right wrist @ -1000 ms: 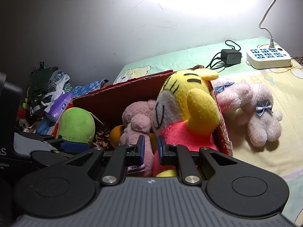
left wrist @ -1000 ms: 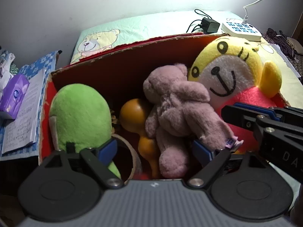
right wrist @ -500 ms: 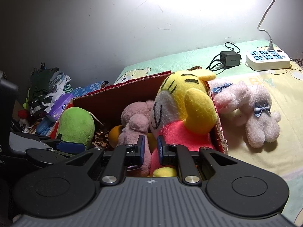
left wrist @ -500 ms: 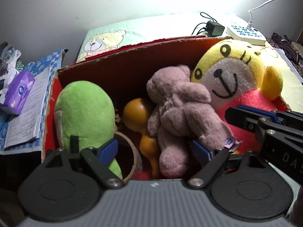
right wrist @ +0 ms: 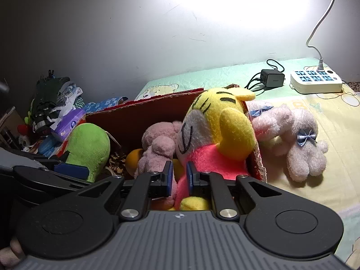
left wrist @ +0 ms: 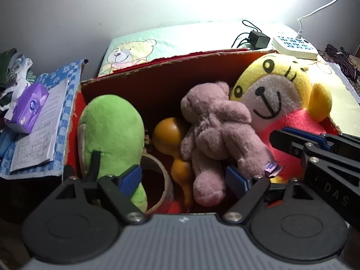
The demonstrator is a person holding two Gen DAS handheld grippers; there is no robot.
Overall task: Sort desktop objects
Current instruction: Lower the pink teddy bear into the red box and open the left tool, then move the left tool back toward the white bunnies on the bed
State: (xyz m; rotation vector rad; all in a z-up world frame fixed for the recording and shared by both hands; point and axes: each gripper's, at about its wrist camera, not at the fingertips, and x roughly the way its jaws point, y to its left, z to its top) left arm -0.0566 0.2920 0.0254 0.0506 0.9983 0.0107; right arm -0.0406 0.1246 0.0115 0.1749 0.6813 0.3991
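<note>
A red cardboard box (left wrist: 157,85) holds a green plush (left wrist: 110,130), an orange gourd toy (left wrist: 168,132), a mauve teddy bear (left wrist: 216,132), a yellow tiger plush in red (left wrist: 270,90) and a roll of tape (left wrist: 159,168). My left gripper (left wrist: 183,178) is open at the box's near edge, with the bear's legs and the gourd between its pads and nothing gripped. My right gripper (right wrist: 180,175) is shut, with only a thin gap. It hovers over the tiger's red body (right wrist: 211,157). A pale pink plush (right wrist: 299,141) with blue bows lies outside the box on the right.
A white power strip (right wrist: 315,81) and a black charger (right wrist: 272,78) sit at the back on the bear-print cloth (left wrist: 130,51). Left of the box lie a purple tissue pack (left wrist: 29,108), a booklet (left wrist: 40,130) and a heap of clothes (right wrist: 51,99). A wall stands close behind.
The left wrist view has drifted slightly left, so the box sits further right in it. The right gripper and all the toys have barely moved.
</note>
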